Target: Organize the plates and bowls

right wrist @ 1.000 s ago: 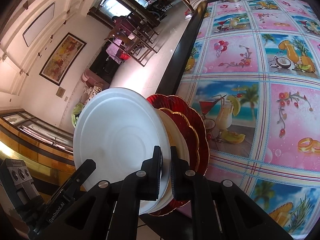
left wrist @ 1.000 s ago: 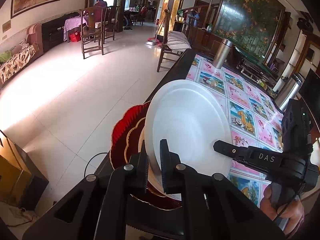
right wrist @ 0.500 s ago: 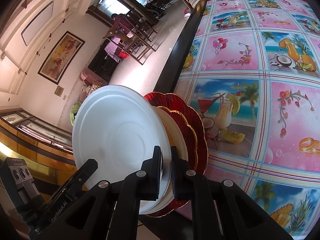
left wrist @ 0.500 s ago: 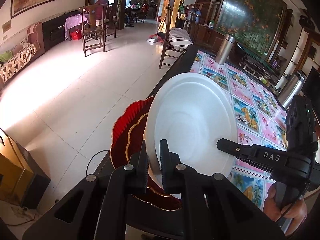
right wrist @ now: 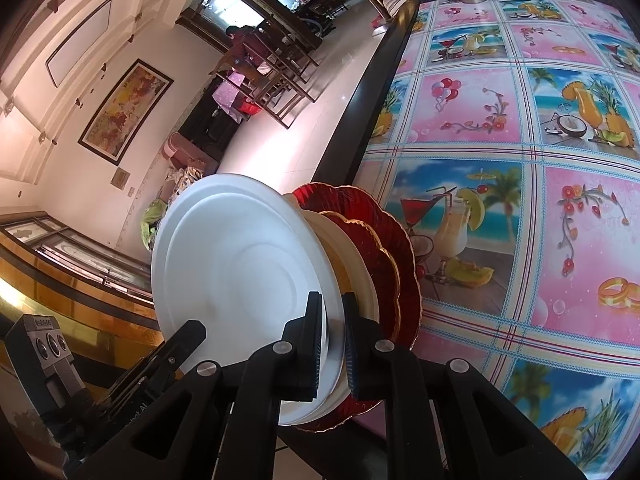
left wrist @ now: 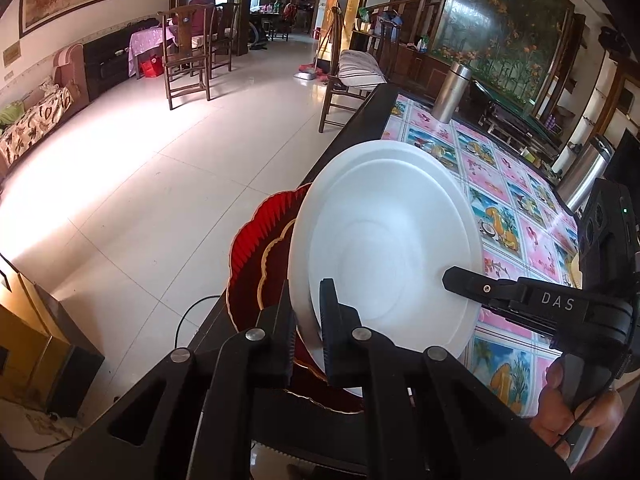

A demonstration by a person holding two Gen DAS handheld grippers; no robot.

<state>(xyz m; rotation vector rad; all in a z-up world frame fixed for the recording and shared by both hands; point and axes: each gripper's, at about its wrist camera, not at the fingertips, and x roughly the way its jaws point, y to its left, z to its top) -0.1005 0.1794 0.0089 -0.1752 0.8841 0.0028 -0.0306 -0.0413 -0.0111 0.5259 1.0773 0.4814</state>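
Note:
Both grippers hold one white plate (left wrist: pixel 384 248) by opposite rims. My left gripper (left wrist: pixel 306 304) is shut on its near rim. My right gripper (right wrist: pixel 332 316) is shut on the other rim of the white plate (right wrist: pixel 236 264); it also shows in the left wrist view (left wrist: pixel 460 276). The plate is lifted a little above a stack: a cream plate (right wrist: pixel 352 256) on a dark red gold-edged plate (right wrist: pixel 384 264) on a larger red scalloped plate (left wrist: pixel 260 236). The stack sits at the table's edge.
The table has a pink and blue picture cloth (right wrist: pixel 520 160) and a dark edge (left wrist: pixel 360 128) beside open tiled floor (left wrist: pixel 140 184). Two steel flasks (left wrist: pixel 450 96) (left wrist: pixel 584 176) stand farther along the table. A chair (left wrist: pixel 344 80) stands at its far end.
The white plate has risen off the stack, leaving a gap that shows the cream plate under it. Both grippers rose with it.

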